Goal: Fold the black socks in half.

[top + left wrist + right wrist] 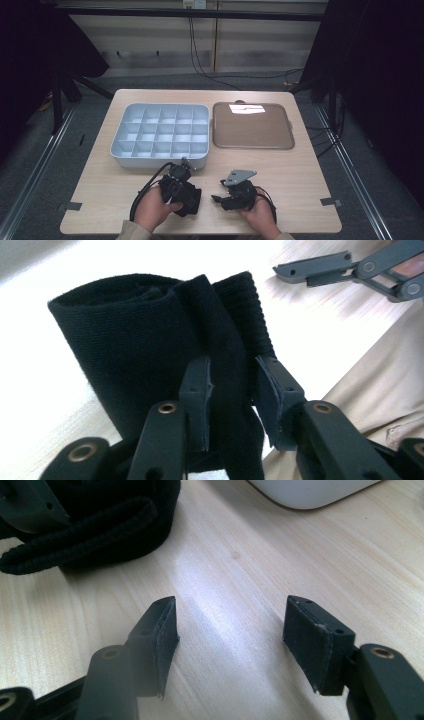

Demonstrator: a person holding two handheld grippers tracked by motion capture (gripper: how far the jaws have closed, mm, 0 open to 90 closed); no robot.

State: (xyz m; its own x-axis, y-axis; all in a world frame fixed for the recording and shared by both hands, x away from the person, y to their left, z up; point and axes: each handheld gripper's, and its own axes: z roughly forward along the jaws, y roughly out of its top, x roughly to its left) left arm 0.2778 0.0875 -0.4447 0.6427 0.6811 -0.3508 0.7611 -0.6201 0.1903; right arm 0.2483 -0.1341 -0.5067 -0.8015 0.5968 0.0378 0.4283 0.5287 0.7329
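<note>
- High view: the left gripper (186,172) sat at the near edge of the wooden counter (295,165), just in front of the white compartment tray (161,134), with a black knitted cloth (189,199) bunched under the person's left hand (154,209).
- High view: the right gripper (216,198) lay just right of the cloth, its tips pointing left towards it, in the right hand (261,214); a brown lid (252,126) lay flat at the far right, beside the tray.
- Left gripper view: the cloth (150,350) stood folded between the jaws of the left gripper (232,390); a fold of it ran up the gap, the left pad lay against it, and the right pad stood slightly off it, so the jaws were apart and not clamped.
- Left gripper view: the other gripper's tips (320,270) showed at the far right over the counter (320,325).
- Right gripper view: the jaws of the right gripper (230,625) stood wide apart over bare counter (235,555), with the cloth (100,525) lying far left, well clear of both pads, and the tray's corner (310,492) at the far edge.
</note>
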